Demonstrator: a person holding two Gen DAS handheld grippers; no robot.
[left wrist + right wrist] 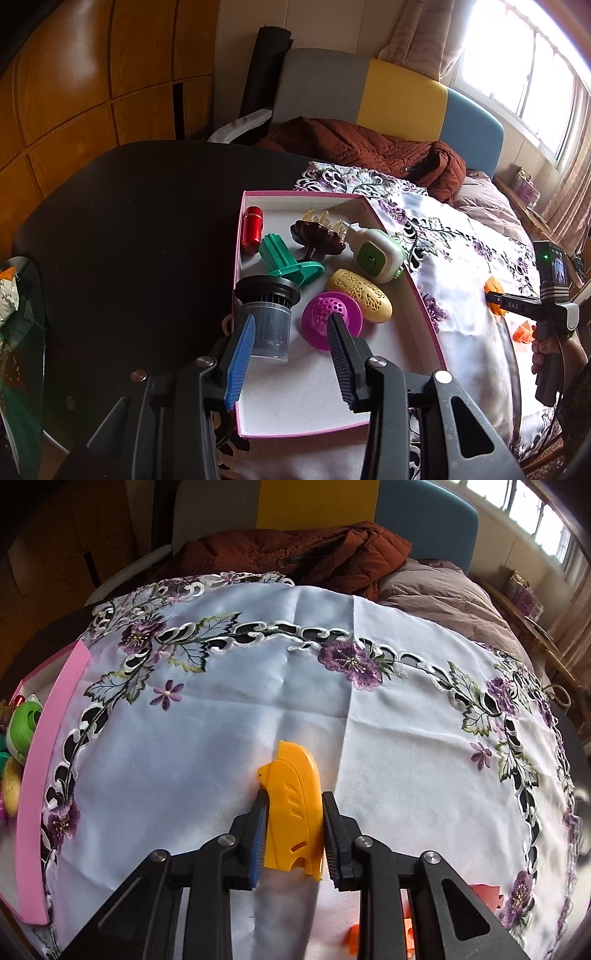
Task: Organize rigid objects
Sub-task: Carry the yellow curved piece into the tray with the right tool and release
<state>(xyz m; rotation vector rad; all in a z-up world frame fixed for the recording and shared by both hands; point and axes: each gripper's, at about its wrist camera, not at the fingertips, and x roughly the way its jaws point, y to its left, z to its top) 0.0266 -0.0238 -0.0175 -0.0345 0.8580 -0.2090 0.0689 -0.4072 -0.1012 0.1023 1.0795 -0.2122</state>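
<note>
Two pads of our right gripper (293,834) clamp the yellow plastic piece (293,812) above the cloth (221,720); only our left view shows the pink tray (424,306), left gripper (291,328) agape over it.

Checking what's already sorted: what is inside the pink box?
In the pink box: red cylinder, teal piece, brown clip, green-white dispenser, yellow case, magenta strainer, black-lidded cup. Anything beneath them is hidden.

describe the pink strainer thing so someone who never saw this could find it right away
Find the pink-edged box on the flowered tablecloth. Near its front end, right of the black-capped filter and beside the yellow perforated case, sits the magenta strainer. It alone is round, flat-rimmed, with a holed dome.
</note>
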